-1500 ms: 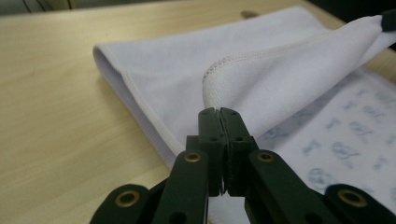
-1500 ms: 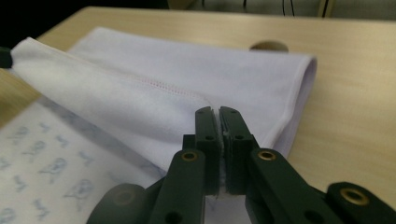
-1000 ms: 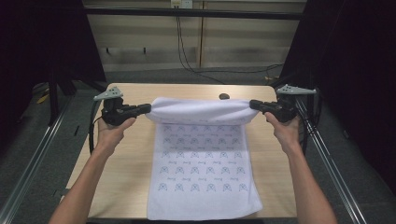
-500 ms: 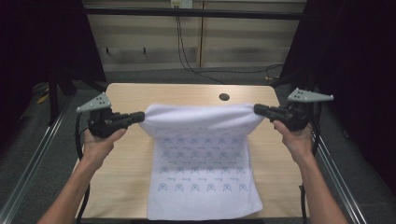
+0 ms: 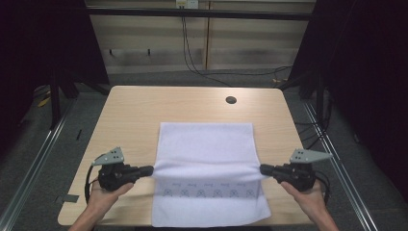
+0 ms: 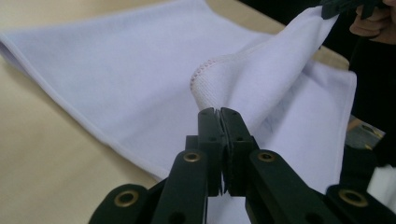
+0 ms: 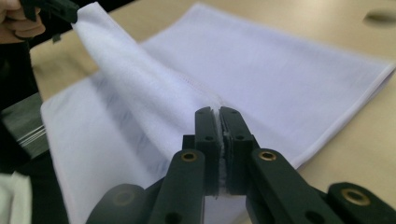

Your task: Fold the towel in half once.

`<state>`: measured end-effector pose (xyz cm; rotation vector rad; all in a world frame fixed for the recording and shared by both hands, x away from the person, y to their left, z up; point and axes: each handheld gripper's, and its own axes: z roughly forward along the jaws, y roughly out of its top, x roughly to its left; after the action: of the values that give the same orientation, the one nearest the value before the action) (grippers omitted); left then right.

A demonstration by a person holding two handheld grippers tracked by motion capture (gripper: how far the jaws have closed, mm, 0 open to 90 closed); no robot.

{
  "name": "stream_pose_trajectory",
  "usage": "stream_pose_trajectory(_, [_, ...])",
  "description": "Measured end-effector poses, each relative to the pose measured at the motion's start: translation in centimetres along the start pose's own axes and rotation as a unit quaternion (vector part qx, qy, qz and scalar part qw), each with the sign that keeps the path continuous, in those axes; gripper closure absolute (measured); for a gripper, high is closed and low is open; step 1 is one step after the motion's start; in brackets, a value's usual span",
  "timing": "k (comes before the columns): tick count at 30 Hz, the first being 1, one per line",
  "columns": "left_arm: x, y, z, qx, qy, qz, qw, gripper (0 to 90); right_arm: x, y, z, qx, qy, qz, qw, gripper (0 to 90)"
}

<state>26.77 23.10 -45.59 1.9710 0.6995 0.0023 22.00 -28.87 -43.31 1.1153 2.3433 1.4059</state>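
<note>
A white towel (image 5: 207, 149) lay on the wooden table (image 5: 134, 110), in the lower middle of the high view, folded back over itself. The folded layer covered the far part, and its free edge hung stretched between the two grippers near the bottom of the frame. Below that edge a strip of the under layer showed a faint grey print, too small to read.

The left gripper (image 5: 146, 170) sat at the lower left of the high view, held in the left hand (image 5: 103, 195). Its jaws were pressed together on the left corner of the towel edge. In the left gripper view the left gripper (image 6: 219, 112) pinched a stitched hem, with the cloth rising away to the upper right of that frame.

The right gripper (image 5: 263, 169) sat at the lower right of the high view, held in the right hand (image 5: 308, 195). Its jaws were likewise clamped on the right corner. In the right gripper view the right gripper (image 7: 217, 112) showed a sliver of white cloth between the closed tips.

The held edge seemed to hang just above the lower layer, though the blur made that uncertain. A dark round hole (image 5: 231, 100) marked the table in the upper middle, well apart from the towel.
</note>
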Motion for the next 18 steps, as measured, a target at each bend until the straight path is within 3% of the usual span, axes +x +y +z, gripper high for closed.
stream_pose_trajectory(2, [-0.2,-0.7,0.2,0.007,-0.009,0.003,0.9999,87.9,0.1,-0.9,0.2,0.012,0.004,0.003,0.9999,86.5])
stream_pose_trajectory(3, [-0.5,-1.2,0.4,0.022,-0.016,0.008,0.9996,87.7,0.2,-1.8,0.5,0.028,0.010,0.007,0.9995,86.3])
stream_pose_trajectory(4, [-1.0,-2.1,0.5,0.053,-0.029,0.017,0.9981,87.1,0.7,-3.4,0.6,0.062,0.032,0.007,0.9976,84.7])
stream_pose_trajectory(5, [-1.0,-2.1,0.5,0.053,-0.029,0.017,0.9981,86.8,0.7,-3.4,0.6,0.062,0.032,0.007,0.9976,84.7])
stream_pose_trajectory(6, [-1.3,-2.5,0.6,0.066,-0.034,0.018,0.9971,86.4,1.5,-4.8,0.6,0.086,0.049,0.007,0.9951,82.1])
stream_pose_trajectory(7, [-1.7,-2.9,0.5,0.077,-0.038,0.024,0.9960,86.4,1.5,-4.8,0.6,0.086,0.049,0.007,0.9951,82.1])
stream_pose_trajectory(9, [-2.1,-3.4,0.3,0.087,-0.057,0.034,0.9940,83.9,2.3,-5.9,0.5,0.118,0.068,0.002,0.9907,75.4])
stream_pose_trajectory(10, [-2.2,-3.2,-0.3,0.076,-0.085,0.031,0.9931,79.1,2.9,-6.5,0.0,0.134,0.085,-0.003,0.9873,69.9])
stream_pose_trajectory(11, [-2.2,-3.2,-0.3,0.076,-0.085,0.031,0.9931,76.6,2.9,-6.5,0.0,0.134,0.085,-0.003,0.9873,69.9])
stream_pose_trajectory(12, [-2.2,-3.0,-0.7,0.060,-0.094,0.029,0.9933,76.6,3.1,-6.6,-0.4,0.133,0.093,0.004,0.9868,67.6])
stream_pose_trajectory(13, [-2.1,-2.9,-1.1,0.046,-0.092,0.029,0.9943,74.8,3.1,-6.6,-0.7,0.126,0.087,0.003,0.9882,64.9])
stream_pose_trajectory(14, [-1.8,-2.7,-1.4,0.035,-0.080,0.024,0.9959,71.4,2.9,-6.5,-1.4,0.107,0.090,0.014,0.9901,64.4])
stream_pose_trajectory(15, [-1.5,-2.6,-1.5,0.026,-0.070,0.015,0.9971,71.4,2.9,-6.5,-1.4,0.107,0.090,0.014,0.9901,64.3])
stream_pose_trajectory(17, [-0.6,-2.1,-1.0,0.014,-0.060,0.004,0.9981,70.3,2.6,-6.2,-1.6,0.087,0.074,0.016,0.9933,62.7])
stream_pose_trajectory(18, [-0.2,-1.8,-0.6,0.014,-0.051,0.000,0.9986,68.5,2.1,-5.5,-1.6,0.060,0.074,0.023,0.9952,63.4])
